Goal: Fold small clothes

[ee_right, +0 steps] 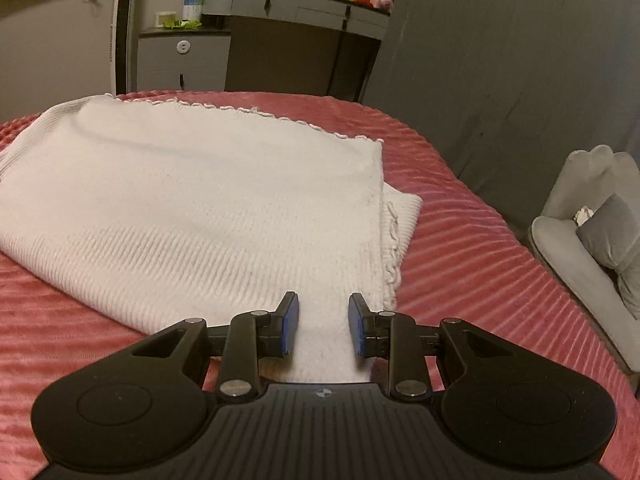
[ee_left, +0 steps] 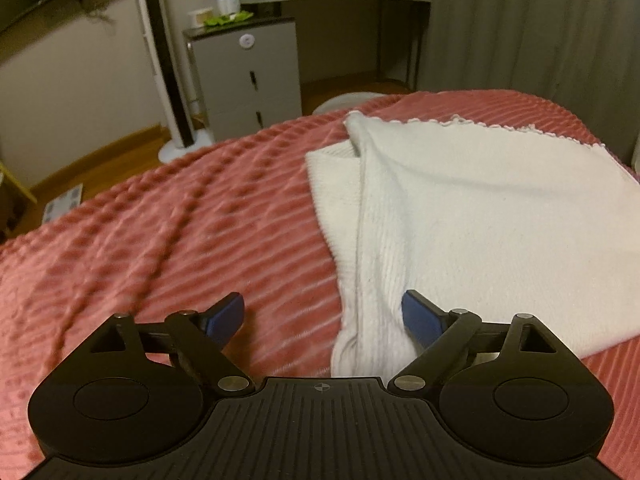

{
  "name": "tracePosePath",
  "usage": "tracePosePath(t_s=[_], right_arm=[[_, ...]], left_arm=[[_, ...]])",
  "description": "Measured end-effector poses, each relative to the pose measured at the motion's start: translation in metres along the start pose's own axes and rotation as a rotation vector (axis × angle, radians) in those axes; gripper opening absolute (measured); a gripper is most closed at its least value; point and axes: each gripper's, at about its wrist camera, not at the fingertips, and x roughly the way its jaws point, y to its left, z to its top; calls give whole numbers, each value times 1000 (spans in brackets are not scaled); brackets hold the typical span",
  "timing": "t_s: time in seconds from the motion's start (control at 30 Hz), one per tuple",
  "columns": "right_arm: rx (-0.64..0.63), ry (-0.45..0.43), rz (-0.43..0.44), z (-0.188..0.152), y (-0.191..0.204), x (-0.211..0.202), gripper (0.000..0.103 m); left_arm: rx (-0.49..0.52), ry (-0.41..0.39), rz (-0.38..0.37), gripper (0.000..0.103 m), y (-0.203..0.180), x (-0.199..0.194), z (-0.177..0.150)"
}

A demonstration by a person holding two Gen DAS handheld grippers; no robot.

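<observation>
A white knit garment lies spread on a pink ribbed bedspread, its scalloped hem at the far side and a sleeve folded in along its left edge. The left gripper stands wide open at the garment's near left corner; the sleeve end lies between the blue pads, which do not press on it. The right gripper is over the near right corner of the garment, jaws narrowed to a small gap with white cloth showing between them; whether the pads pinch it I cannot tell. A grey drawer cabinet stands beyond the bed.
</observation>
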Motion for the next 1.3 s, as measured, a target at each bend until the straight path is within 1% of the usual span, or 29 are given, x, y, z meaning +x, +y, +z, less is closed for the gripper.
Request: tracePosePath(t_s=[0.2, 0.3, 0.4, 0.5, 0.63, 0.77, 0.87, 0.93, 0.97, 1.0, 1.03, 1.07, 1.1, 1.23, 1.27, 1.3], right_arm=[[-29, 15, -21, -1, 5, -5, 25], [-22, 21, -29, -1, 5, -9, 25], [-23, -19, -40, 2, 10, -20, 28], [-30, -73, -6, 3, 19, -27, 30], [-48, -98, 37, 6, 36, -29, 31], [-58, -103, 94, 10, 53, -27, 31], [-81, -113, 124, 10, 66, -29, 31], [-94, -119, 140, 10, 74, -30, 31], [-96, -120, 149, 11, 76, -30, 31], [-98, -120, 157, 12, 79, -31, 31], [-99, -120, 161, 13, 82, -30, 31], [-95, -120, 165, 14, 84, -29, 31], [-89, -119, 175, 16, 85, -28, 31], [-78, -121, 202, 18, 92, -29, 32], [-87, -122, 206, 18, 94, -29, 33], [-95, -121, 207, 17, 96, -28, 33]], left_arm=[[-10, 4, -1, 93, 2, -1, -3], [-76, 2, -2, 94, 19, -4, -3], [-194, 19, -25, 93, 41, -5, -2], [-315, 28, -64, 89, 59, -7, -2], [-437, 33, -216, 88, 67, -2, -2], [-455, 54, -301, 88, 55, 14, -1], [-444, 55, -321, 88, 48, 23, 2], [-431, 55, -347, 83, 44, 25, 5], [-425, 57, -356, 75, 43, 27, 6], [-424, 62, -367, 68, 41, 28, 8], [-430, 67, -383, 64, 43, 29, 8], [-435, 75, -394, 52, 43, 32, 9], [-438, 82, -397, 48, 43, 35, 9], [-471, 76, -435, 47, 49, 40, 6], [-471, 78, -440, 49, 50, 41, 5], [-469, 81, -441, 54, 50, 44, 5]])
